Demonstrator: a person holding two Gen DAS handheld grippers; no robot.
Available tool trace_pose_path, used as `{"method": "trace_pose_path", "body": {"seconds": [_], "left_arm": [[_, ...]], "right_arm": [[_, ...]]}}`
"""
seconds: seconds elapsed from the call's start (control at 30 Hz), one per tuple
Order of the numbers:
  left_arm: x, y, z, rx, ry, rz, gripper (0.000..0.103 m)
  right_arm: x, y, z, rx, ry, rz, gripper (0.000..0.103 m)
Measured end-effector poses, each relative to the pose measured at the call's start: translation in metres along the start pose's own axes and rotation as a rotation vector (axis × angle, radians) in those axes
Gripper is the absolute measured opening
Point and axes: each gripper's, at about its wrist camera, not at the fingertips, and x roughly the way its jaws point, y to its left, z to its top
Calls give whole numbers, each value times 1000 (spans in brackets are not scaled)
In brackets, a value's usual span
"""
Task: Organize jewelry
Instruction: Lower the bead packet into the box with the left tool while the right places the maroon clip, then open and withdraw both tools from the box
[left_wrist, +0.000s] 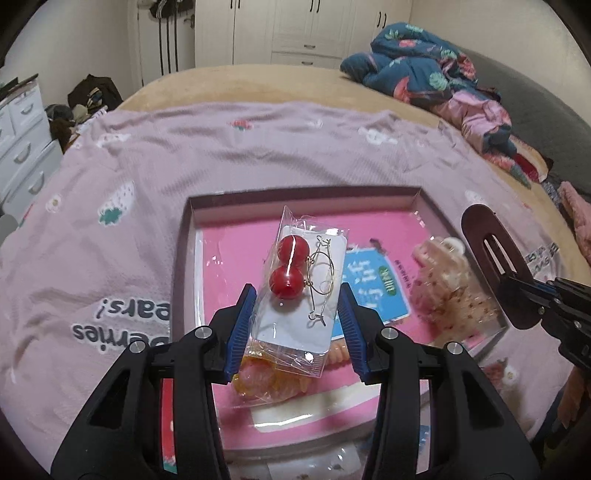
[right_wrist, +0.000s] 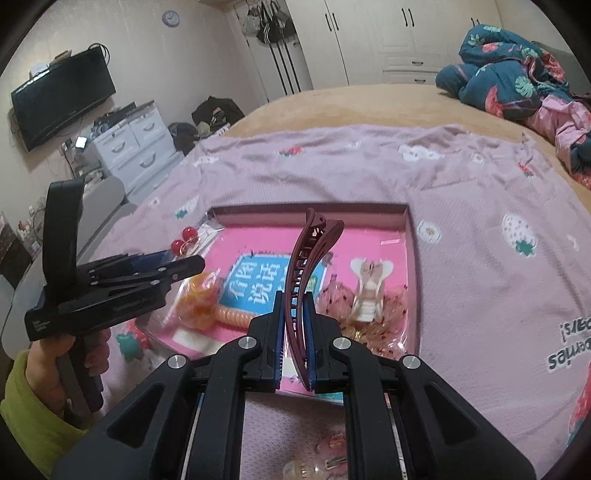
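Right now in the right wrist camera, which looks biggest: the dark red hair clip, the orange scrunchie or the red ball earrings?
1. dark red hair clip, though nearest the camera.
2. orange scrunchie.
3. red ball earrings.

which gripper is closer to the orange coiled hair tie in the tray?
Left. The left gripper, holding the clear packet of red ball earrings, hangs right above the orange coiled hair tie; the right gripper is off to one side.

Glossy red beads (left_wrist: 289, 266) in clear crinkled plastic bag (left_wrist: 295, 295)
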Motion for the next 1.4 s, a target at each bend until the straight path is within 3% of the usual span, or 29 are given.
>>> {"method": "trace_pose_path", "body": {"seconds": [0.4,0.87,0.97,1.03,1.17,1.3,1.4], "left_arm": [[24,-9,-6,43,31,5,37],[30,-15,-11,60,61,-1,38],[29,-16,-12,63,62,-1,38],[29,-16,-12,65,65,0,38],[27,-17,-12,61,67,-5,38],[19,-18,-12,55,60,-17,44],[9,-20,-11,53,45,-18,51]], "right_arm": [[43,3,-15,-20,95,-5,9],[64,8,-31,-10,139,-29,10],[61,6,-31,-3,132,-26,17],[54,5,-31,13,122,-17,30],[35,2,-30,32,85,-10,39],[11,-4,-29,60,37,-18,52],[-5,-9,-28,82,4,-19,55]]}}
